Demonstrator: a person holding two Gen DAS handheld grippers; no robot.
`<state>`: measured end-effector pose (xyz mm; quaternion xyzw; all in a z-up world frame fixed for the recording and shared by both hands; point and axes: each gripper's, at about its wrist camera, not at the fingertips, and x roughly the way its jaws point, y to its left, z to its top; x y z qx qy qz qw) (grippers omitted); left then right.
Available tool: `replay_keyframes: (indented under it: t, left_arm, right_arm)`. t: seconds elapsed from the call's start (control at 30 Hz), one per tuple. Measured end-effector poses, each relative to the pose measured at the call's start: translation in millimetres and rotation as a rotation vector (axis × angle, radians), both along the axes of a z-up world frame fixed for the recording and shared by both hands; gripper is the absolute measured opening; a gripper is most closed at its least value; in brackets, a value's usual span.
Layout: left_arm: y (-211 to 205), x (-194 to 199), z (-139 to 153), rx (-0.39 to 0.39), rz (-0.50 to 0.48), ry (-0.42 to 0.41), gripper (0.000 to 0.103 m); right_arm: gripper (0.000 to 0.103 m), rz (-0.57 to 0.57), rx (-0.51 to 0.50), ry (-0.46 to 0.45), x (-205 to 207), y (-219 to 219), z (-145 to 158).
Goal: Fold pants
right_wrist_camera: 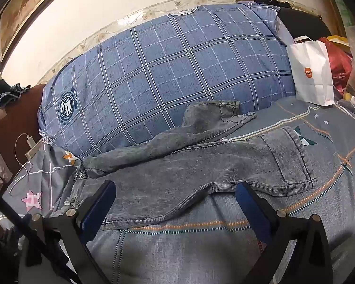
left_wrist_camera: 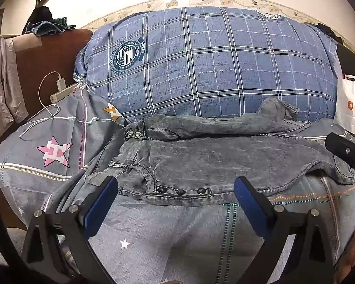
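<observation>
Grey pants [left_wrist_camera: 224, 163] lie crosswise just ahead of both tongs, left tongs [left_wrist_camera: 176, 185] and right tongs [right_wrist_camera: 176, 190] spread wide, gripping nothing.

Grey pants [right_wrist_camera: 201, 165] (crumpled) on bedspread [right_wrist_camera: 201, 248] — jaws apart.

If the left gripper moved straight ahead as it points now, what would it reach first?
Most likely the grey washed-denim pants: the open left gripper faces their snap-buttoned edge, just ahead. Depth is uncertain.
</observation>
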<state>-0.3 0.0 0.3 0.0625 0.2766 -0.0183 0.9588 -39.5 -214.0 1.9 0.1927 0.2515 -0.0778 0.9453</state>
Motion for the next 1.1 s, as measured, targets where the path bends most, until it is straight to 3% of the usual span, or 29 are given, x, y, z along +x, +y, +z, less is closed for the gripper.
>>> replay_keyframes:
  t: [1.1]
  left_arm:
    - [0.2, 2.6, -1.6, -0.012, 0.003, 0.021, 0.099]
  right_arm:
    - [0.103, 0.007, 0.034, 0.019, 0.2, -3.4, -4.0]
